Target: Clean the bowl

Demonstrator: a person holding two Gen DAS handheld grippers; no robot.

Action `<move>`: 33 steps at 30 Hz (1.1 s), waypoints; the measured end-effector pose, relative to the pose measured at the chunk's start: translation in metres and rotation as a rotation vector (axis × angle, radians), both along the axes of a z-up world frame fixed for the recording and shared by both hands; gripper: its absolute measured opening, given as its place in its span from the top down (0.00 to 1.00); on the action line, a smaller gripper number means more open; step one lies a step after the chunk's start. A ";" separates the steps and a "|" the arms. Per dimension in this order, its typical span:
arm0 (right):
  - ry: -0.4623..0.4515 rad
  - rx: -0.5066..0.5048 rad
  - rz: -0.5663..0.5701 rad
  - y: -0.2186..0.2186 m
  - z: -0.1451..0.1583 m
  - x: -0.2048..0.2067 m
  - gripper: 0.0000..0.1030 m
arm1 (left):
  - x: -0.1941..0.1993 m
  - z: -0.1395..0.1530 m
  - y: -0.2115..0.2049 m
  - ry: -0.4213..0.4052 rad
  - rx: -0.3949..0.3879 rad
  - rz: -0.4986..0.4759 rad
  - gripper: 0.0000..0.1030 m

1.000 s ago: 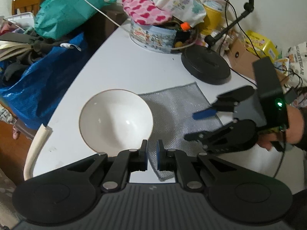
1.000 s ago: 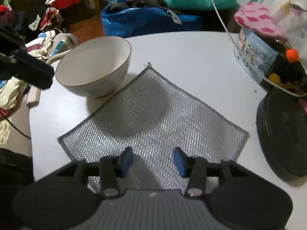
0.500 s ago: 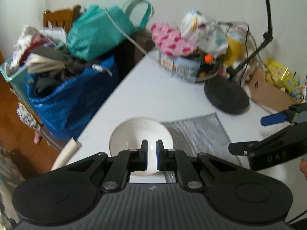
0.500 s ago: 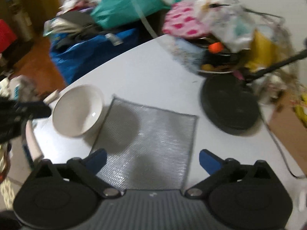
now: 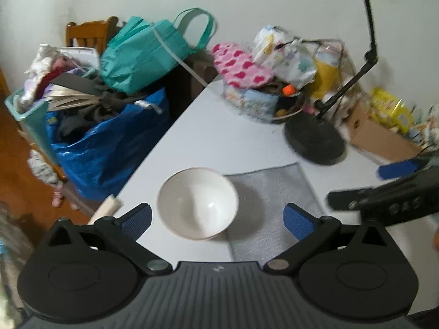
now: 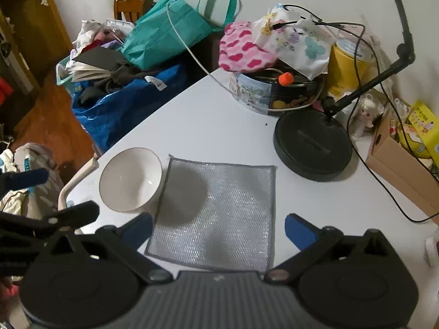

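Bowl (image 5: 197, 203) sitting upright on counter (image 5: 219, 142) near its edge, touching cloth (image 6: 216, 213); we are holding left hand-held gripper (image 5: 216, 220) and right hand-held gripper (image 6: 218, 229) both wide open, empty, readying grasps.

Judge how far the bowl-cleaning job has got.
Nothing looks done: the white ceramic bowl sits beside the flat grey mesh cloth on the table. In hand: nothing; left gripper and right gripper hover open-jawed. Left: gripping cloth and bowl, wiping.
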State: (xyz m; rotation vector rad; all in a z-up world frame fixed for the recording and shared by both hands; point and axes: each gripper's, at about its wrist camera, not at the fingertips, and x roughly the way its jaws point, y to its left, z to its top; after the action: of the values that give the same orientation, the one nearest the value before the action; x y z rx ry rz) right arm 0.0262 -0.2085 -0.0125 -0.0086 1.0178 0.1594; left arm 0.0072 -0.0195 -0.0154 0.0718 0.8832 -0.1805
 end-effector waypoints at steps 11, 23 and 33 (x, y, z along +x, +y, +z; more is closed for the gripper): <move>0.016 -0.023 0.002 0.003 0.000 -0.012 0.00 | -0.007 0.002 0.008 0.015 0.056 0.076 0.00; 0.046 -0.037 0.010 0.006 -0.005 -0.013 0.00 | -0.008 -0.001 0.012 0.038 0.025 0.087 0.00; 0.053 -0.044 0.021 0.006 -0.007 -0.011 0.00 | -0.010 0.002 0.016 0.036 -0.031 0.078 0.00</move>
State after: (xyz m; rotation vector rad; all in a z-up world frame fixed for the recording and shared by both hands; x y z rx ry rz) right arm 0.0149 -0.2024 -0.0197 -0.0551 1.0742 0.1571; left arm -0.0024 -0.0030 -0.0138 0.0053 0.9177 -0.1225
